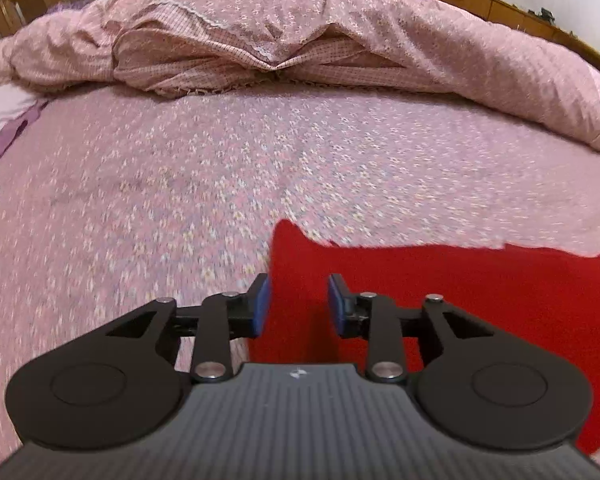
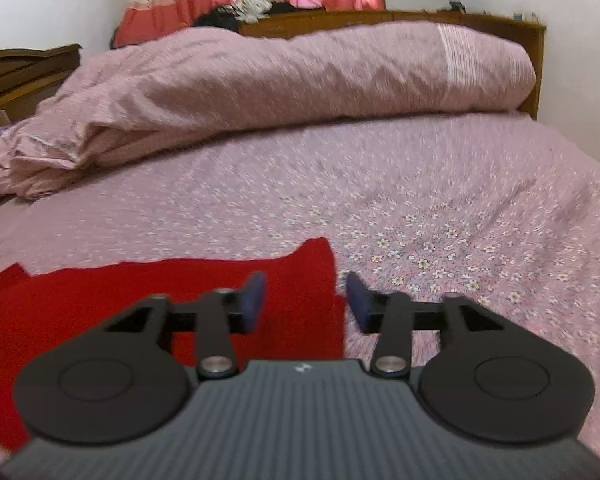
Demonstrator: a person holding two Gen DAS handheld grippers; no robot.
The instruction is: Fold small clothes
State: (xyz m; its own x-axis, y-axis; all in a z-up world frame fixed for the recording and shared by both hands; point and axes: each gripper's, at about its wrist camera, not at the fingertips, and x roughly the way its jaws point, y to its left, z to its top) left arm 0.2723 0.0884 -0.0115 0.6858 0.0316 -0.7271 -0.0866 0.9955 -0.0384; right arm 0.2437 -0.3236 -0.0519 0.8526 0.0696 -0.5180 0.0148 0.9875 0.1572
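Lying flat on the bed (image 1: 220, 184), red garment (image 1: 480, 300), long axis running 9 to 3 o'clock. Hovering over its left end, left hand-held gripper (image 1: 299, 305), jaws parted, pads gripping nothing; cloth extending toward 3 o'clock. Hovering over its right edge, right hand-held gripper (image 2: 306, 302), jaws likewise parted and empty; garment (image 2: 160, 292) extending toward 9 o'clock. Standing equally near, both hands.
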